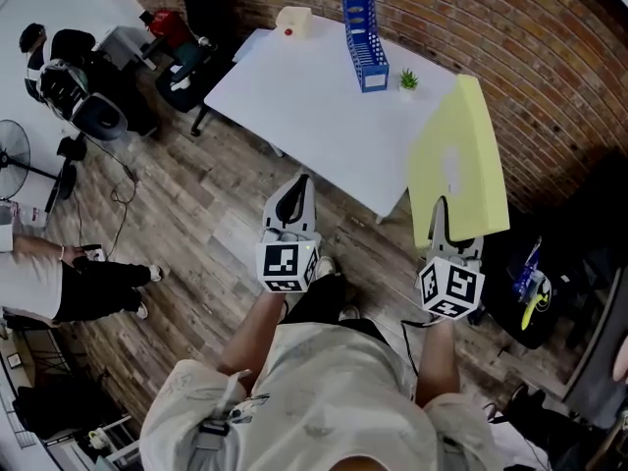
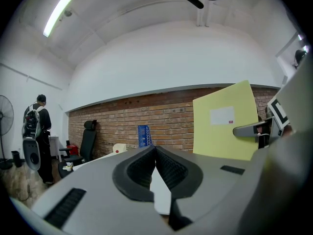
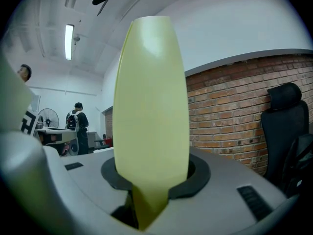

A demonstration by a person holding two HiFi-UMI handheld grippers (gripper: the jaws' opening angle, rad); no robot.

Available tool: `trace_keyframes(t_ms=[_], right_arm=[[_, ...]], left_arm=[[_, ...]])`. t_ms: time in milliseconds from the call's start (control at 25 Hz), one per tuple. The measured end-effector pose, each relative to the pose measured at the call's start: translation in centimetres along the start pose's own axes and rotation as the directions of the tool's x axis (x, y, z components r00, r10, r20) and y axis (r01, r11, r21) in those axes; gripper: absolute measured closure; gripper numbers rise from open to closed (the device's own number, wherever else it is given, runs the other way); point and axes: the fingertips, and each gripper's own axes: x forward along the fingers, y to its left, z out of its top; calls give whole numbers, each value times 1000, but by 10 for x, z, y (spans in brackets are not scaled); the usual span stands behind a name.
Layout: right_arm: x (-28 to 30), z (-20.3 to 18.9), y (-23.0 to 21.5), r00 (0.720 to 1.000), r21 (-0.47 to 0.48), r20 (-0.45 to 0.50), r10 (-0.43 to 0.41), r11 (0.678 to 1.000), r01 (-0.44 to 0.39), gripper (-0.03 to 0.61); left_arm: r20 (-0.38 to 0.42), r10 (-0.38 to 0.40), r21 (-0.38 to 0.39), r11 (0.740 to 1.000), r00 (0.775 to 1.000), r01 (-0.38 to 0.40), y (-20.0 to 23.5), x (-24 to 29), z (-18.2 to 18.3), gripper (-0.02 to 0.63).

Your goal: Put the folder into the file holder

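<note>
Yellow card fills the right claw [image 3: 151, 180]: its 2 jaws pinch the bottom edge of the folder [image 3: 151, 102], which stands upright above them, in the air just right of the white table [image 1: 294, 101] (not over it). The left claw [image 2: 156, 153] is pressed together on nothing, low and to the left of the folder.

The folder bows outward above the grip, so I judge it light, thin and springy, with a slick face. It would likely sway if swung fast. A hold at the middle of 1 edge, as now, seems sound, since it leaves the opposite edge free to enter a slot.

The head view shows the blue file holder [image 1: 363, 32] at the far side of the table, well apart from the folder. The right gripper view hides the holder behind the card but shows the pinch itself. The left gripper view shows the white label [image 2: 221, 115] on the folder's face most plainly.
</note>
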Motion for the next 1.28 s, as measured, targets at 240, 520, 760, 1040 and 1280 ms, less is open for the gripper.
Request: trace_keyframes(t_ms=[240, 520, 760, 1040, 1280], right_arm=[[37, 15, -1, 999, -16, 32, -20, 1000, 21, 425], [108, 38, 2, 998, -59, 49, -35, 998, 38, 425], [164, 87, 14, 993, -62, 119, -11, 998, 19, 425], [209, 145, 24, 971, -39, 238, 30, 999, -21, 428], [240, 172, 37, 951, -48, 303, 56, 998, -44, 428]], left_arm=[[20, -17, -11, 1000, 1000, 17, 15, 42, 0, 598], [43, -32, -38, 999, 999, 34, 44, 122, 4, 598], [62, -51, -16, 998, 997, 53, 70, 180, 8, 598], [58, -39, -34, 999, 998, 41, 90, 225, 11, 598], [61, -40, -29, 999, 997, 42, 106, 247, 9, 598]])
